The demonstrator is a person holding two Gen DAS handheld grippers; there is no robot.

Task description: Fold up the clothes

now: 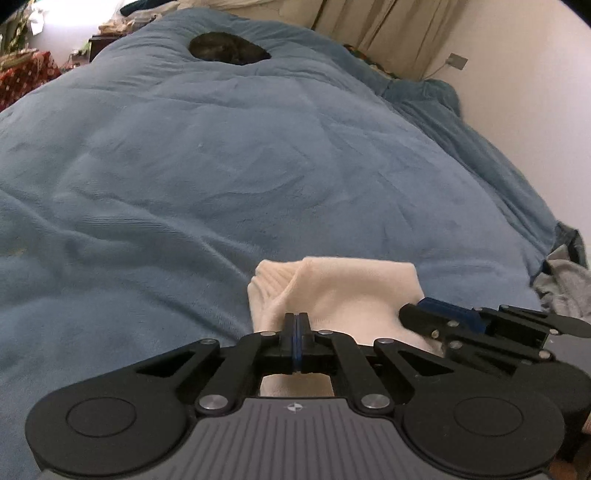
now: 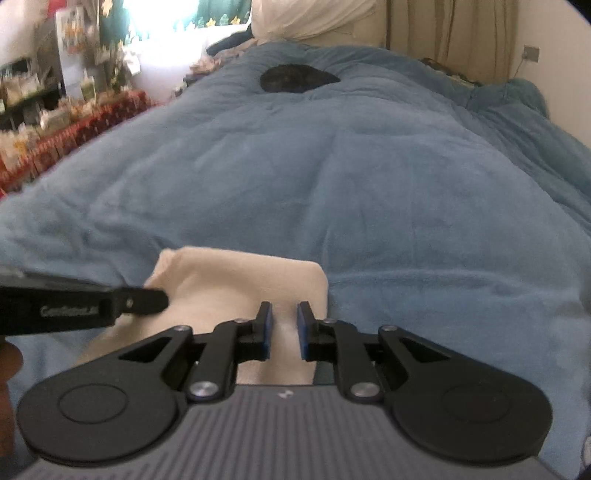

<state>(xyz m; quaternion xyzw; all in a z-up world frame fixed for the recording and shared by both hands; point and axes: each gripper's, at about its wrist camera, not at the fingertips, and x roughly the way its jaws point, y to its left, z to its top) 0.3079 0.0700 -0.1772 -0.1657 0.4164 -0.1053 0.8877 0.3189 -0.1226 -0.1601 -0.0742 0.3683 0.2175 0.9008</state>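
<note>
A cream knitted garment (image 1: 340,291) lies folded into a small block on the blue blanket (image 1: 221,166) at the near edge of the bed. My left gripper (image 1: 296,317) is shut, its pads together over the garment's near left part; no cloth shows between them. My right gripper (image 2: 284,314) is open a little, its fingers over the garment (image 2: 243,277) near its right side. In the left wrist view the right gripper (image 1: 417,314) comes in from the right onto the garment. In the right wrist view the left gripper (image 2: 162,297) comes in from the left.
A dark round object (image 1: 229,48) lies on the far part of the blanket. Grey clothing (image 1: 565,284) hangs off the bed's right edge by a white wall. A red patterned surface with clutter (image 2: 74,122) stands left of the bed. Curtains (image 1: 388,29) hang behind.
</note>
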